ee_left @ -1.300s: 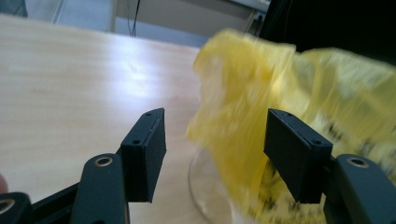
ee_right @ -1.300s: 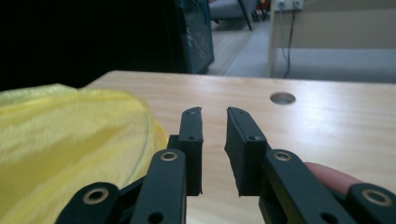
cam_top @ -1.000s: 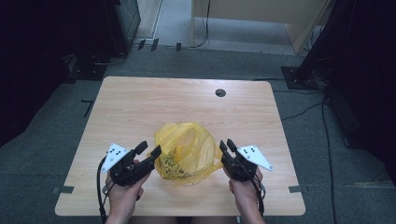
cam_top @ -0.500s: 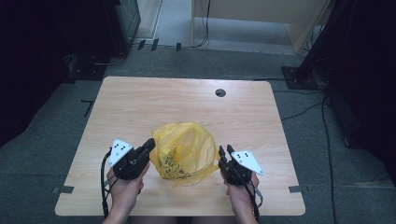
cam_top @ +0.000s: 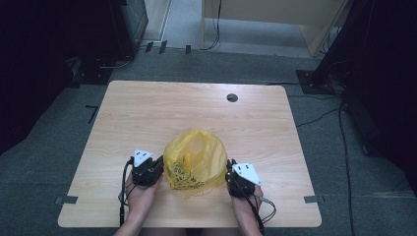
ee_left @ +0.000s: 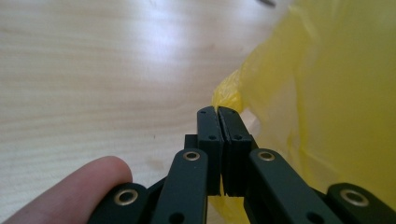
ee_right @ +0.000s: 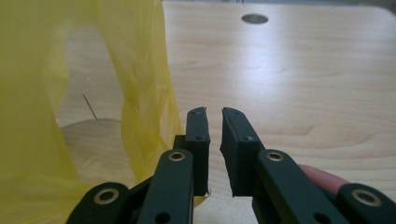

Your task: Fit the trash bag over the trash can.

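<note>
A thin yellow plastic bag (cam_top: 194, 160) with dark print lies crumpled on the near middle of the wooden table (cam_top: 196, 105). My left gripper (cam_top: 160, 164) is at the bag's left edge. In the left gripper view its jaws (ee_left: 218, 109) are pressed together, with a fold of the yellow film (ee_left: 336, 93) pinched between them. My right gripper (cam_top: 229, 172) is at the bag's right side. Its jaws (ee_right: 214, 111) have just been closing and stand a narrow slit apart with bare wood showing between them. The bag (ee_right: 140, 84) hangs just left of its left jaw.
A round dark cable hole (cam_top: 232, 97) sits near the table's far edge, also in the right gripper view (ee_right: 255, 18). Grey carpet, cables and dark equipment stands surround the table. The table's near edge lies just behind both hands.
Both hands have sunk to the table and closed in on the bag's sides. The left jaws, open a second ago, have shut on the bag's edge. The right jaws have narrowed.
</note>
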Action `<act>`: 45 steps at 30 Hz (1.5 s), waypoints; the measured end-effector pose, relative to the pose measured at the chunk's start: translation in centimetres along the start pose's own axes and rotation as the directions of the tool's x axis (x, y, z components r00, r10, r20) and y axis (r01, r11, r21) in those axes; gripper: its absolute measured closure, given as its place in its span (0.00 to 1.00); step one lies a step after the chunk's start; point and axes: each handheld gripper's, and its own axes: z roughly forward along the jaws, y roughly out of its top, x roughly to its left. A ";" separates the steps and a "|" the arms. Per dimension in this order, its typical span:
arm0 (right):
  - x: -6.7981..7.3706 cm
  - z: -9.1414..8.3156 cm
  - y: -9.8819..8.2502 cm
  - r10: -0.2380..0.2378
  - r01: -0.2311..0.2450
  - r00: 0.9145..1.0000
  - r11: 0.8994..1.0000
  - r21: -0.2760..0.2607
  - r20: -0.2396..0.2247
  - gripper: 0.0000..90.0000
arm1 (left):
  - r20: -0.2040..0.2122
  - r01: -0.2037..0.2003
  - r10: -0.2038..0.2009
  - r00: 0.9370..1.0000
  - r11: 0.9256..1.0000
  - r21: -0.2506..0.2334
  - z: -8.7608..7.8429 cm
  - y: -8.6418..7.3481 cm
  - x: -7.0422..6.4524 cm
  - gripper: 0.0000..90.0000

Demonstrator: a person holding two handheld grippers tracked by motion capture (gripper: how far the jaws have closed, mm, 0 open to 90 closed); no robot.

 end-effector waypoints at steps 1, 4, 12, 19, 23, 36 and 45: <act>0.0 0.2 -0.2 0.000 0.000 1.000 1.000 0.014 -0.007 0.92 | -0.002 -0.004 0.004 1.000 1.000 0.010 0.2 -0.2 0.0 0.98; 0.1 0.7 -0.6 -0.004 0.005 1.000 0.999 0.042 -0.014 0.93 | -0.018 -0.040 0.041 0.999 0.998 0.049 0.8 -1.1 -0.2 0.98; -0.4 2.0 -1.6 -0.010 0.009 1.000 0.994 0.104 0.005 0.94 | -0.066 -0.068 0.074 0.995 0.994 0.081 1.0 -2.4 0.5 0.96; -1.9 2.7 -2.2 0.020 -0.021 1.000 0.988 0.155 0.010 0.93 | -0.044 -0.083 0.088 0.995 0.992 0.090 0.4 -2.6 1.4 0.93; -2.6 1.8 -1.5 0.054 -0.052 0.998 0.994 0.093 -0.024 0.88 | 0.024 -0.054 0.052 0.998 0.995 0.087 -0.3 -2.7 2.0 0.68; -3.3 -4.2 1.2 0.079 -0.101 0.983 0.986 -0.131 -0.165 0.78 | 0.033 -0.009 0.013 0.999 0.992 -0.122 -5.0 0.5 3.2 0.60; -3.3 -5.0 1.6 -0.032 -0.012 0.945 0.991 -0.131 -0.326 0.66 | 0.060 -0.085 0.094 0.994 0.987 -0.139 -4.9 0.7 0.6 0.66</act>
